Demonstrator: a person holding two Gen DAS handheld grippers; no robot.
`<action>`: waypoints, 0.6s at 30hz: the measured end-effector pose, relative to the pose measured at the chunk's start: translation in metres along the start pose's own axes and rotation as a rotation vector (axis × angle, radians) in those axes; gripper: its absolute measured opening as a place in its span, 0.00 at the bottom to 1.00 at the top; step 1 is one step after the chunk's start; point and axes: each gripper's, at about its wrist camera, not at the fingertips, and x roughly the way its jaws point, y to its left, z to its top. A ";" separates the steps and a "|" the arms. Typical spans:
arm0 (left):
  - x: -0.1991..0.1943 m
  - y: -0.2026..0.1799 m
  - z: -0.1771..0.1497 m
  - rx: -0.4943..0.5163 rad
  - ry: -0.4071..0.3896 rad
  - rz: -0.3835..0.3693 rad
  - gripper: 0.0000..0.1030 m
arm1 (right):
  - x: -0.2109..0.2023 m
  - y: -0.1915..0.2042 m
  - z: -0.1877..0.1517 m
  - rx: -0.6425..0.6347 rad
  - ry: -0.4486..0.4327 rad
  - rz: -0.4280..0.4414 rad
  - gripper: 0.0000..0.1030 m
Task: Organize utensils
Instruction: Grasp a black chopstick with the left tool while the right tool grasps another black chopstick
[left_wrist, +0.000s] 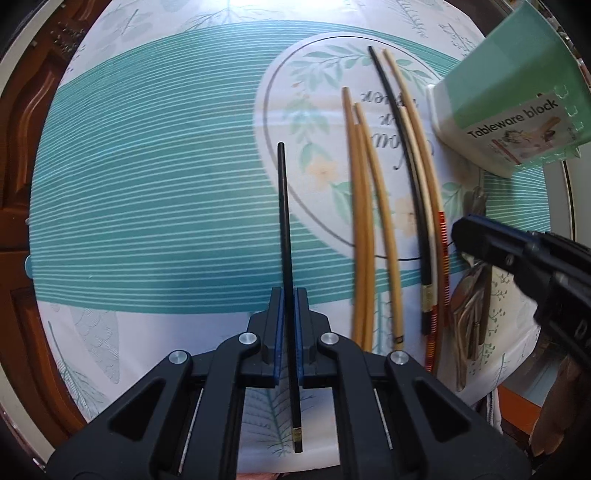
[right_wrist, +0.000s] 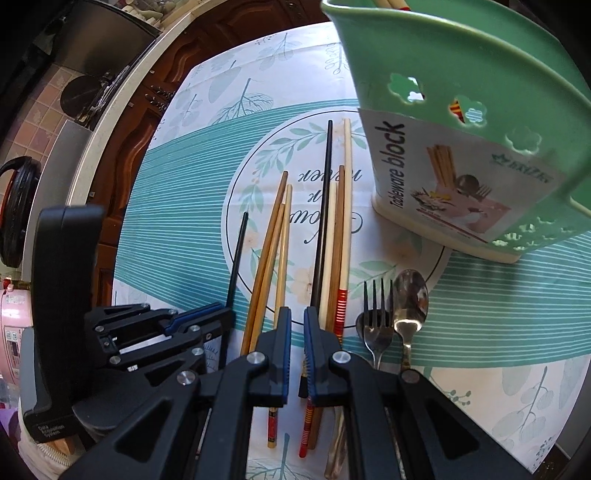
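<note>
My left gripper (left_wrist: 290, 295) points down at the table and is shut on a black chopstick (left_wrist: 284, 229), which runs straight between its blue pads. The right wrist view shows that gripper (right_wrist: 219, 310) at the left with the black chopstick (right_wrist: 238, 251) sticking out ahead of it. Several wooden, black and white chopsticks (right_wrist: 280, 229) lie side by side on the tablecloth. My right gripper (right_wrist: 297, 314) hovers over their handle ends, shut with nothing between its fingers. A fork (right_wrist: 376, 314) and a spoon (right_wrist: 410, 295) lie to its right. A green utensil holder (right_wrist: 480, 92) stands at the back right.
The holder (left_wrist: 517, 92) carries a "Tableware block" label, and chopstick tips show above its rim. The patterned teal tablecloth (left_wrist: 147, 184) covers the table. A dark wooden cabinet (right_wrist: 125, 140) lies beyond the left edge. A pink appliance (right_wrist: 11, 332) and a black pot lid (right_wrist: 18, 214) sit far left.
</note>
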 end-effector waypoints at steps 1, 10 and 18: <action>0.000 0.002 -0.001 -0.004 0.002 0.002 0.03 | 0.001 -0.001 0.002 0.011 -0.001 -0.004 0.07; 0.004 0.020 -0.005 -0.031 -0.002 -0.017 0.03 | 0.021 0.010 0.016 0.024 0.022 -0.067 0.07; 0.002 0.025 -0.008 -0.025 -0.010 -0.060 0.03 | 0.033 0.010 0.020 0.046 0.027 -0.161 0.07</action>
